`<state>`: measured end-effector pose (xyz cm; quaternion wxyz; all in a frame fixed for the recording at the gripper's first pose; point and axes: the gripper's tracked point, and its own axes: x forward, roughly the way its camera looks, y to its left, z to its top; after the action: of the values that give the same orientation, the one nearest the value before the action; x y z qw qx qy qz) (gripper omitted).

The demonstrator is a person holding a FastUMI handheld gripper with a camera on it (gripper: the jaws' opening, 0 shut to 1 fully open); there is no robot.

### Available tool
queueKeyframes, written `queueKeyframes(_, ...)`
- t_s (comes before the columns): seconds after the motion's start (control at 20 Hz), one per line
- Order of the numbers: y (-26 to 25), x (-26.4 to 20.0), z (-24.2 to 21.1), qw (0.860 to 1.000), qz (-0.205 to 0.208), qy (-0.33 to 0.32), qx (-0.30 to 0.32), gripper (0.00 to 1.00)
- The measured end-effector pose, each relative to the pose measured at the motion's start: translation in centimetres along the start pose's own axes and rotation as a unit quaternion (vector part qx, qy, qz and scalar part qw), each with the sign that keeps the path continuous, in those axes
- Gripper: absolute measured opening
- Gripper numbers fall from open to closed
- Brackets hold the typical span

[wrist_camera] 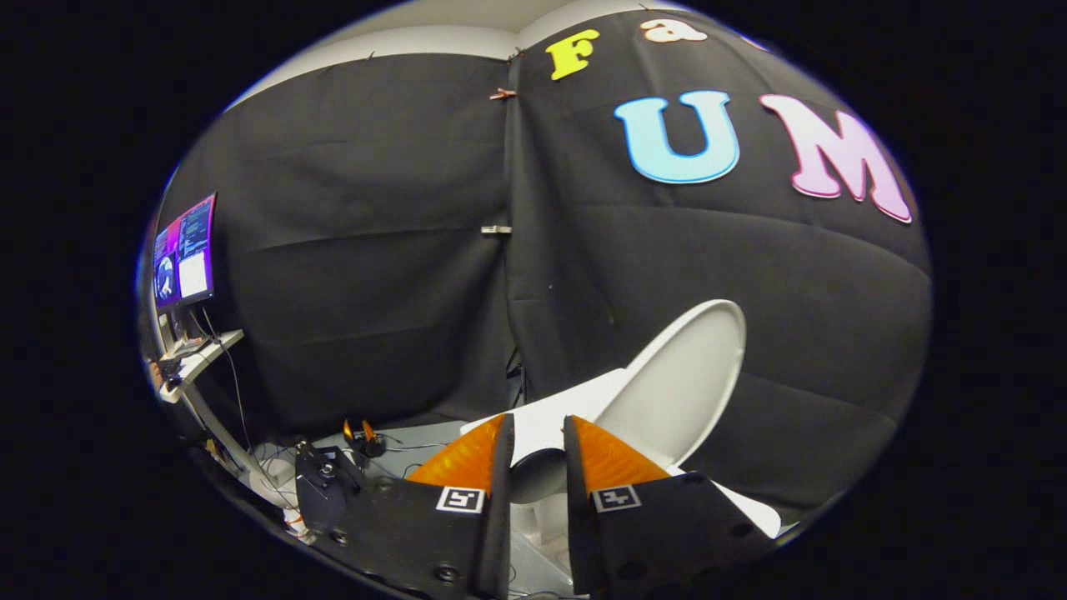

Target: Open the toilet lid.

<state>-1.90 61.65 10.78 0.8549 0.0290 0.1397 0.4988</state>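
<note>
Lid: white oval plastic toilet lid, raised and tilted, just beyond the fingertips.
Gripper: gripper fingers slightly apart, clamping nothing.
Tank: white toilet tank beside lid.
Monitor: lit monitor, far from lid.

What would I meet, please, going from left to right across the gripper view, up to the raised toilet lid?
Monitor → desk → cable clutter on the floor → gripper, fingers apart and holding nothing → lid, already raised and tilted back towards the cloth wall.
</note>
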Motion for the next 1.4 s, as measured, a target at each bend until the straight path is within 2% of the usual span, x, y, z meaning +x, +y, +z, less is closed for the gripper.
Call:
queueKeyframes(0.15,2.0,2.9,0.4,1.0,0.019,-0.014,-0.001,0.33)
queueKeyframes(0.35,3.7,5.7,-0.2,0.999,0.035,-0.017,0.014,0.42)
queueKeyframes(0.45,4.2,7.2,-1.0,0.999,0.048,0.002,0.019,0.5)
queueKeyframes(0.5,5.3,7.1,-0.7,0.997,0.068,-0.009,0.019,0.54)
queueKeyframes(0.55,6.6,6.6,-0.2,0.995,0.091,-0.027,0.019,0.65)
queueKeyframes(0.6,7.0,7.3,-0.2,0.995,0.088,-0.041,-0.002,0.76)
queueKeyframes(0.7,6.4,7.7,-1.0,0.993,0.069,-0.054,-0.082,0.98)
queueKeyframes(0.8,6.4,7.8,-2.0,0.987,0.051,-0.054,-0.143,0.99)
queueKeyframes(0.95,7.3,7.4,-1.0,0.981,0.041,-0.071,-0.177,0.99)
queueKeyframes(1.1,8.0,5.5,3.1,0.978,0.047,-0.116,-0.169,0.99)
queueKeyframes(1.25,7.1,3.6,7.4,0.976,0.032,-0.147,-0.155,0.99)
queueKeyframes(1.4,5.1,0.5,9.4,0.975,0.007,-0.169,-0.143,0.99)
